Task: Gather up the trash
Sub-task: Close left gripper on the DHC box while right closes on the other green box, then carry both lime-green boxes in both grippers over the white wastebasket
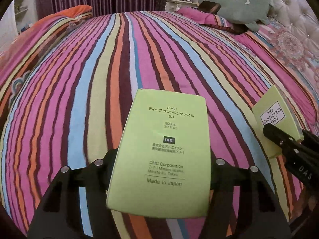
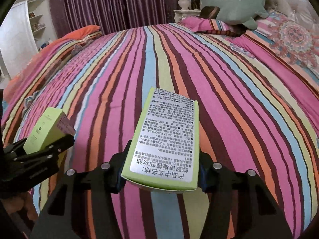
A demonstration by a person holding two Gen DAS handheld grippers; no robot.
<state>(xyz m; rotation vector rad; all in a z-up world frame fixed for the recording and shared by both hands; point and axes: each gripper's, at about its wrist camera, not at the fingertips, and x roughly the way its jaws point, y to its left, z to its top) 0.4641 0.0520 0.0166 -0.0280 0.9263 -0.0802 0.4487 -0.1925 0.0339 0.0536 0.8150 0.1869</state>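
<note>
My left gripper [image 1: 161,159] is shut on a light green DHC carton [image 1: 165,151], held flat above the striped bedspread [image 1: 99,69]. My right gripper [image 2: 161,165] is shut on a second green carton [image 2: 167,139] with a white printed label facing up. In the left wrist view the right gripper [image 1: 287,141] and its carton [image 1: 277,117] show at the right edge. In the right wrist view the left gripper [image 2: 45,149] and its carton [image 2: 47,129] show at the lower left.
The bed fills both views. A green plush toy [image 1: 235,6] lies on pink pillows [image 1: 201,16] by the tufted headboard [image 1: 287,2]. A folded orange blanket [image 1: 65,14] sits at the far left. Purple curtains [image 2: 111,2], a white shelf [image 2: 33,22] and a nightstand [image 2: 185,12] stand behind.
</note>
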